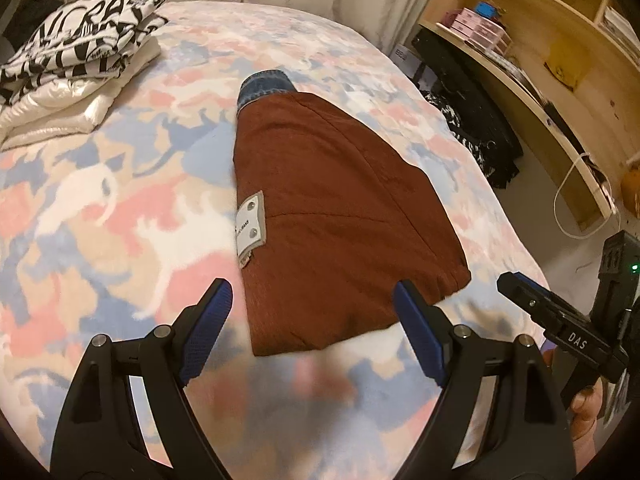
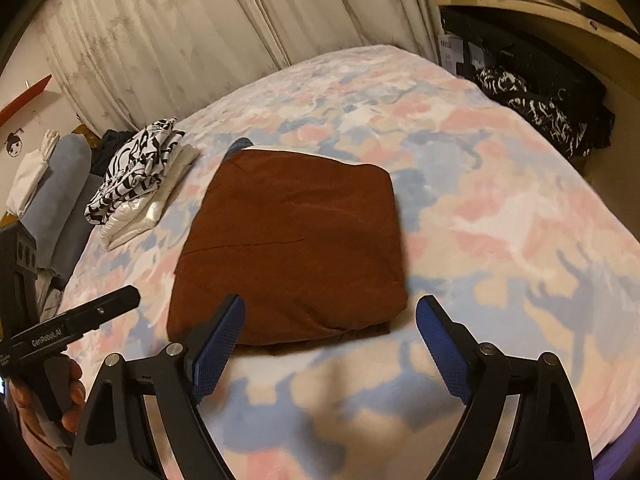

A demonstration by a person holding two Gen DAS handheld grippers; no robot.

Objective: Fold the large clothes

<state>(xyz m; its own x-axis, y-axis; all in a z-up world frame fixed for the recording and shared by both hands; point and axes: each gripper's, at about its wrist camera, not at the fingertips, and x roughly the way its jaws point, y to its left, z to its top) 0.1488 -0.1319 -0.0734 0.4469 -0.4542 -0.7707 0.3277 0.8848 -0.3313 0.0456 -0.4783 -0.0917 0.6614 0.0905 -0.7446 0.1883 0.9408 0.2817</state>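
Nearest the cameras, the left gripper hangs with its blue-padded jaws spread wide and nothing between them, poised above the near edge of the folded garment; the right gripper is likewise wide open and empty, just above the same near edge. In the left wrist view the right gripper shows at the right margin with "DAS" printed on its black body, a hand beneath it; in the right wrist view the left gripper's body reads "GenRobot.AI", held by a hand at the lower left. The rust-brown garment lies folded flat in the middle of the bed, on a blanket patterned in pink, blue and beige animal shapes. Its long axis runs from the grippers toward the curtain, the folded bundle narrowing toward its far end in the left view, where a blue denim cuff sticks out. A pale label with two rivets sits on its left edge; the small print cannot be read for certain. Farther off, at the bed's far left, a black-and-white lettered garment lies stacked on a folded glossy white one. Beyond the bed hangs a pale curtain. To the right, wooden shelves hold small pink boxes, with dark clothes heaped below.
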